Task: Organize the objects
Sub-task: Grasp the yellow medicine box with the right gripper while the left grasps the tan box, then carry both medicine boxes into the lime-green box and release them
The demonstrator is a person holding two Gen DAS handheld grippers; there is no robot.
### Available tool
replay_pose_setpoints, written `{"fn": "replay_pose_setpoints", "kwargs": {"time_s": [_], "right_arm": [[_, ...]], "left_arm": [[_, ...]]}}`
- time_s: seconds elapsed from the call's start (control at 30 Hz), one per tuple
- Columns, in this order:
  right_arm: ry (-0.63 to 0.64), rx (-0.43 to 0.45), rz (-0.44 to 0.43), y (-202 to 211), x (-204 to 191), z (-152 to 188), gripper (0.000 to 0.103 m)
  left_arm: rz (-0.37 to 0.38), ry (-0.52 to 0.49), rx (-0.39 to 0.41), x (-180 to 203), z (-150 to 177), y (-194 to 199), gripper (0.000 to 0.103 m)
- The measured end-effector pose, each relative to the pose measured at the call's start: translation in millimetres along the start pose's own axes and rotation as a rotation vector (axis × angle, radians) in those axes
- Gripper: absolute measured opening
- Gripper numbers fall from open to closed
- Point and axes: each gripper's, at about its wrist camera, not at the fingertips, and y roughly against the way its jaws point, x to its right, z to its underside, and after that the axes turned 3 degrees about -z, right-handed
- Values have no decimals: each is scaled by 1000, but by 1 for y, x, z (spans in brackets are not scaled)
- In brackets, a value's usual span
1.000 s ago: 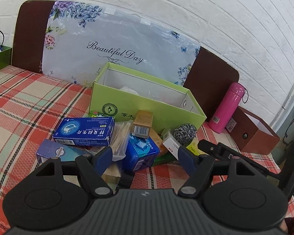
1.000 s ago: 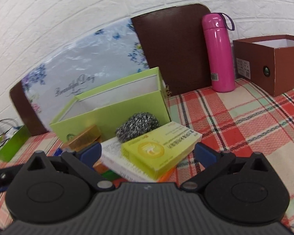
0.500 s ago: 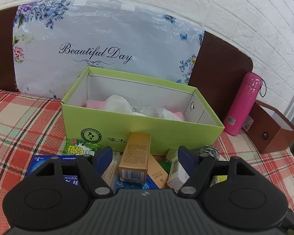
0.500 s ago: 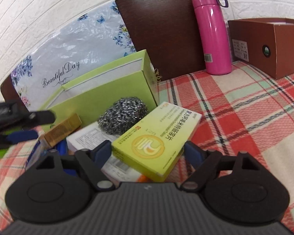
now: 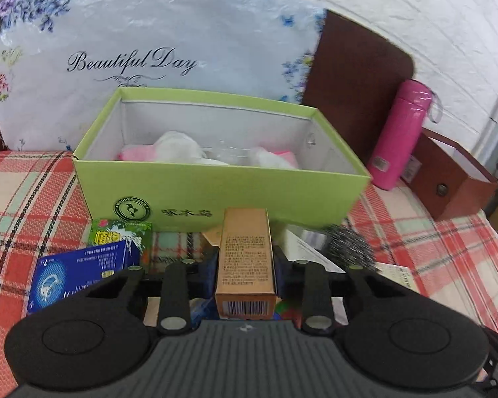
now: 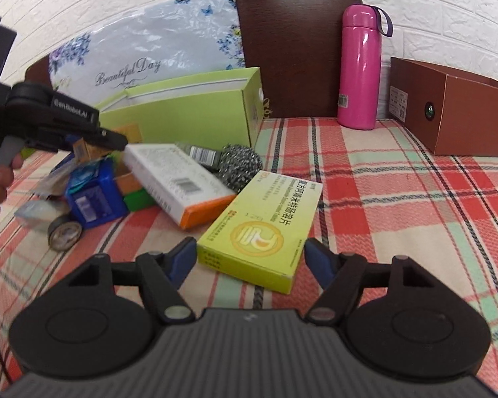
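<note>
Left gripper [image 5: 245, 265] pinched the gold box [image 5: 245, 258], just short of the green box [image 5: 215, 195]. Right gripper [image 6: 249, 258] gaped wide around the yellow box [image 6: 265, 229], not gripping. Most clutter remained outside; sorting barely begun.

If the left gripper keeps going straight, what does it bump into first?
Probably the green box: the left gripper, shut on the gold carton, points at its front wall, though depth is hard to judge.

My left wrist camera looks along its tongs, close and straight at the green box [image 5: 222, 195]. My right one sits lower and farther right, facing it obliquely [image 6: 189, 116]. Both share the pink bottle [image 5: 401, 139] [image 6: 358, 69].
</note>
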Motion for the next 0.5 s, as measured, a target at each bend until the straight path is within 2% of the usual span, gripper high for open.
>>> {"fn": "replay_pose_setpoints", "kwargs": {"time_s": [0.23, 0.37, 0.5], "right_arm": [[56, -28, -66, 31, -3, 25, 71], [132, -35, -151, 49, -11, 42, 71], [216, -55, -211, 67, -18, 60, 72]], "left_arm": [[104, 10, -11, 18, 47, 55, 33], [109, 9, -24, 29, 83, 75, 33], [117, 70, -89, 26, 116, 81, 33]]}}
